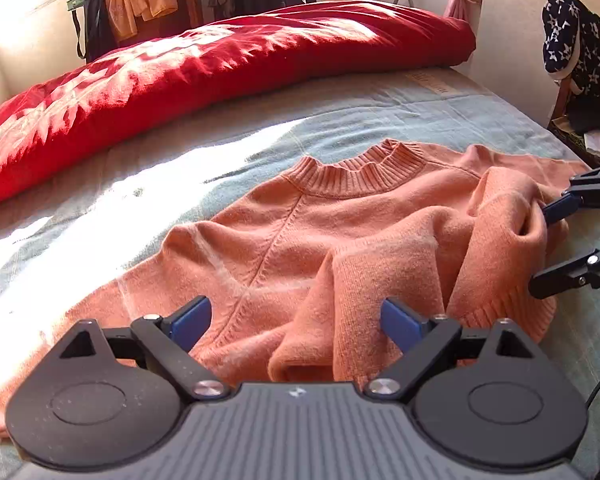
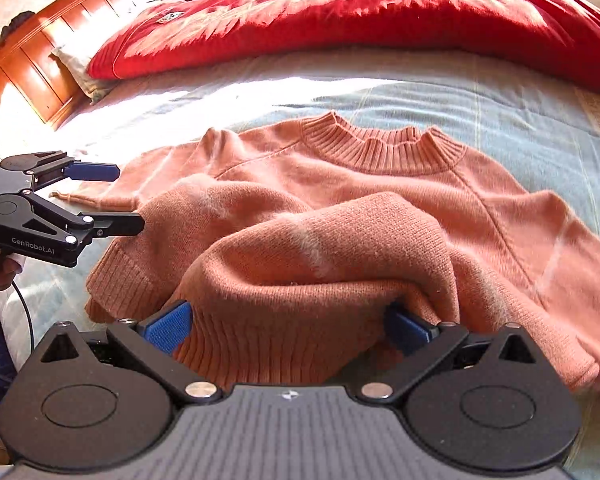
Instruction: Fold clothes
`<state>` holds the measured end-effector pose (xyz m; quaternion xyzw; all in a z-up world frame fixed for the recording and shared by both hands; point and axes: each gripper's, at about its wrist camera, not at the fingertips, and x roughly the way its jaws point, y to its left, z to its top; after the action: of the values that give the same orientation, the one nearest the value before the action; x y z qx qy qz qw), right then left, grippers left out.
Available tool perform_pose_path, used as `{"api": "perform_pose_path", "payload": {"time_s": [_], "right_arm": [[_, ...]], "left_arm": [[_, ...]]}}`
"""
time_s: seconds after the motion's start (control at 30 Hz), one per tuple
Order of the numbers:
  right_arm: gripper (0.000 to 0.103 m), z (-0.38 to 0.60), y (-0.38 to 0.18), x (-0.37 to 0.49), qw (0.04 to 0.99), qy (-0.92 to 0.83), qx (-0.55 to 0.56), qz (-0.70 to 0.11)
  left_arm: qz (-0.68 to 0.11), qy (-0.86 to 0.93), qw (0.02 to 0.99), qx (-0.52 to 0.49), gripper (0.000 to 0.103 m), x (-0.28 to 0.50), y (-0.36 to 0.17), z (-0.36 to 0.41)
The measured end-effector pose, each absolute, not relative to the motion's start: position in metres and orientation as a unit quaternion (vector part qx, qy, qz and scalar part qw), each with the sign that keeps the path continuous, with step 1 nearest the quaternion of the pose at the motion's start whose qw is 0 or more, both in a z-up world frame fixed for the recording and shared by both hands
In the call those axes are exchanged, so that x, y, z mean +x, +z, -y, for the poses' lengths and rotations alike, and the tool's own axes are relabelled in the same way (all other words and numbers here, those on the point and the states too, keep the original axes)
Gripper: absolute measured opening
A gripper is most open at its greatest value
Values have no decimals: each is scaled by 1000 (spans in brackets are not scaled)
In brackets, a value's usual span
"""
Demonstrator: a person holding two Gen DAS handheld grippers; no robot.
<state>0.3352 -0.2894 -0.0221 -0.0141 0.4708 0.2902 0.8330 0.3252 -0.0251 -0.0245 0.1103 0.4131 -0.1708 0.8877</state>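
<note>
Orange knit sweater (image 1: pixel 340 232) lies rumpled on the bed (image 1: pixel 180 152); left gripper (image 1: pixel 296 320) fingers gape wide, empty, while right gripper (image 2: pixel 288 320) fingers straddle its ribbed hem, grip unclear.

A: What's in front of my claws?

B: One salmon-orange knitted sweater (image 1: pixel 300 240), ribbed crew collar, ribbed cuffs and hem.

A: Pose?

B: I see it lying flat, collar (image 2: pixel 384 148) at the far end, hem toward me. A raised seam runs diagonally from collar down the body.

A: Sleeves?

B: One sleeve (image 2: pixel 320 256) is folded over the body, bunched in a hump, its ribbed end nearest me. The other side lies spread out flat.

A: Surface?

B: Fuzzy, with pale patches. Part sunlit, part shaded.
</note>
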Motion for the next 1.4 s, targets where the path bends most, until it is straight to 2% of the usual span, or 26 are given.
{"api": "perform_pose_path", "payload": {"time_s": [0.13, 0.3, 0.4, 0.6, 0.8, 0.93, 1.0, 1.13, 1.23, 1.4], "right_arm": [[103, 282, -25, 382, 856, 277, -13, -436], [103, 274, -35, 442, 865, 242, -3, -439], [103, 284, -19, 440, 867, 252, 17, -429], [103, 308, 0, 375, 849, 278, 7, -449], [103, 299, -15, 291, 817, 281, -50, -501], [103, 281, -30, 257, 792, 308, -65, -523], [103, 271, -36, 248, 788, 312, -76, -526], [103, 256, -38, 235, 800, 308, -128, -498], [103, 253, -34, 223, 809, 308, -181, -467], [103, 257, -35, 215, 801, 313, -189, -474]], "left_arm": [[-382, -176, 900, 115, 92, 347, -21, 31], [-374, -173, 905, 102, 92, 341, -11, 25], [-384, -168, 902, 106, 92, 325, -9, 14], [-435, -140, 883, 103, 92, 284, -20, -11], [-459, -154, 864, 137, 92, 239, -36, -2], [-460, -191, 845, 194, 92, 218, -53, 22], [-441, -212, 838, 241, 92, 211, -62, 37], [-353, -201, 839, 362, 92, 199, -72, 63], [-296, -235, 838, 393, 92, 190, -69, 73], [-210, -303, 807, 461, 92, 182, -85, 97]]}}
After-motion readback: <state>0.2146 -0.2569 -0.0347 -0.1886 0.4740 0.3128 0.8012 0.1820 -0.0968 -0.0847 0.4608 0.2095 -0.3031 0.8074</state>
